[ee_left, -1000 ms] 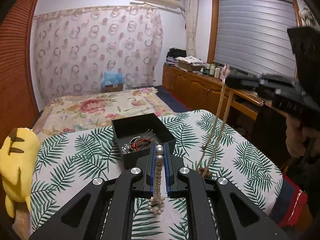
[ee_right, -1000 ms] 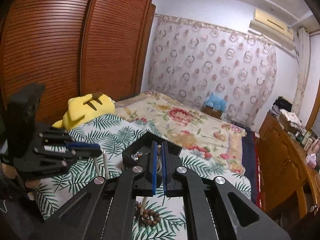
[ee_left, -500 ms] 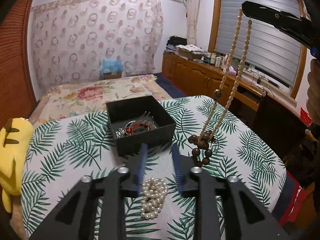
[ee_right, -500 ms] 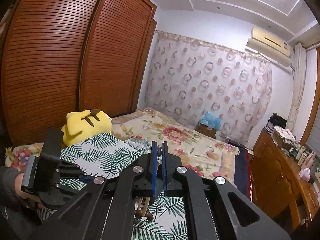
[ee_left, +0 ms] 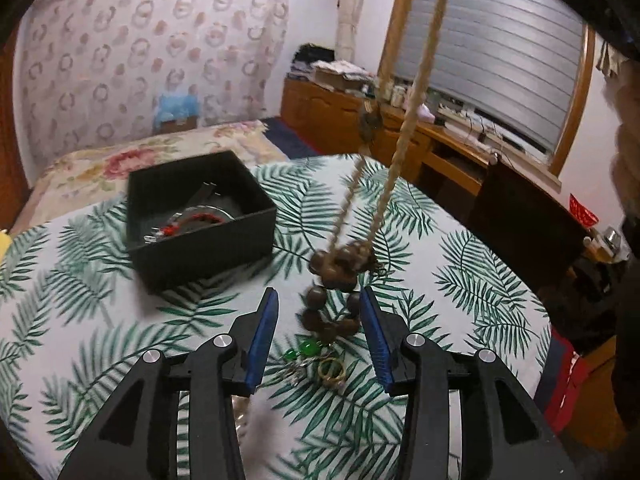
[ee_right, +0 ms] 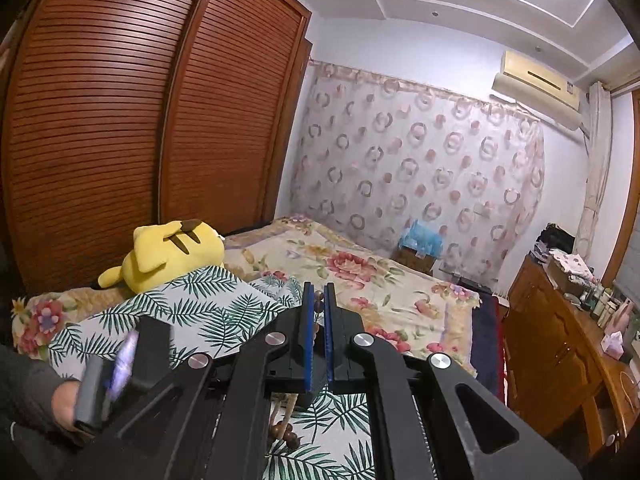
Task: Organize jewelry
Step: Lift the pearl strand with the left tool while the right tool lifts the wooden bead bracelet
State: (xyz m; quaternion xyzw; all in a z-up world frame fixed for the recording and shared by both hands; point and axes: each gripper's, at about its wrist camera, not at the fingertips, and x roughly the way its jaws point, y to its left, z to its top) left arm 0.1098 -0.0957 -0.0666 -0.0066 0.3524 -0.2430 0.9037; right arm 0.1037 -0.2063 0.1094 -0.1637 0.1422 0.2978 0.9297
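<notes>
A long tan bead necklace with dark brown beads at its bottom hangs from above over the leaf-print table. My right gripper is shut on its top beads, high above the table. My left gripper is open and empty, low over the table, with the dark beads hanging between its blue pads. A green bead piece and a gold ring lie on the cloth between the fingers. A black box holding red and silver jewelry stands to the left.
A yellow plush toy lies at the table's far left by the bed. A wooden dresser and a dark chair back stand to the right. The left hand and its gripper body show blurred in the right wrist view.
My left gripper let go of the pearl strand, opened wide and moved right under the hanging beads. My right gripper rose, lifting the tan necklace higher.
</notes>
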